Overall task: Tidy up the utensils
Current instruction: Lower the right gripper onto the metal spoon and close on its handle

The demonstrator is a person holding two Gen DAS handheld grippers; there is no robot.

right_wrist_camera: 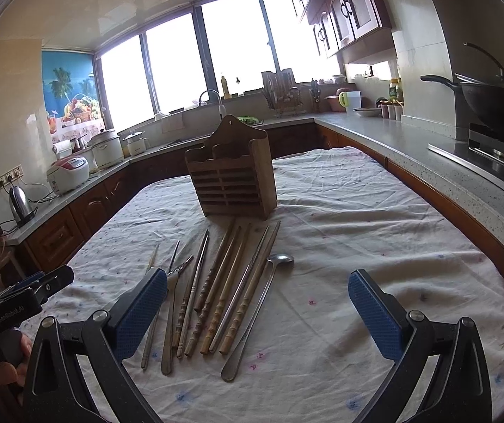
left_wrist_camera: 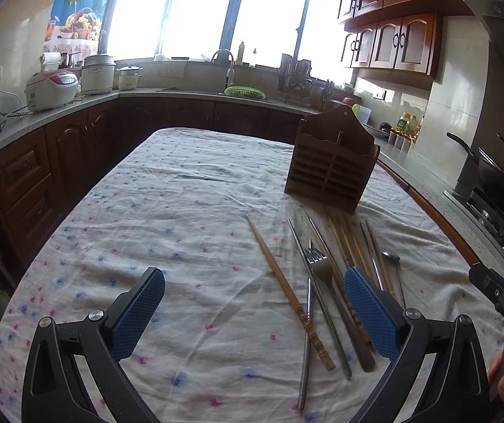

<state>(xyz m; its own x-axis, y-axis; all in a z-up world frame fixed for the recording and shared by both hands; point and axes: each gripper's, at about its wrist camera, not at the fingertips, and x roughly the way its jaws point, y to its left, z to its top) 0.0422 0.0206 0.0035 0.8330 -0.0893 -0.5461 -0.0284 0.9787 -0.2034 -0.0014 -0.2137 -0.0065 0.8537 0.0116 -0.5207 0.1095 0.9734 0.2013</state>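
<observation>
Both tools, left [left_wrist_camera: 253, 283] and right [right_wrist_camera: 257, 287], gape wide above chopsticks [right_wrist_camera: 216, 303], seemingly touching nothing.

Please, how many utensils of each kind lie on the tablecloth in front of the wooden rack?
Fork: 1
Spoon: 1
Chopsticks: about 9, wooden and metal; they overlap, so the count is uncertain
Total: about 11

Kettle [right_wrist_camera: 19, 200]; wok [right_wrist_camera: 498, 104]; rice cooker [left_wrist_camera: 51, 89]
</observation>
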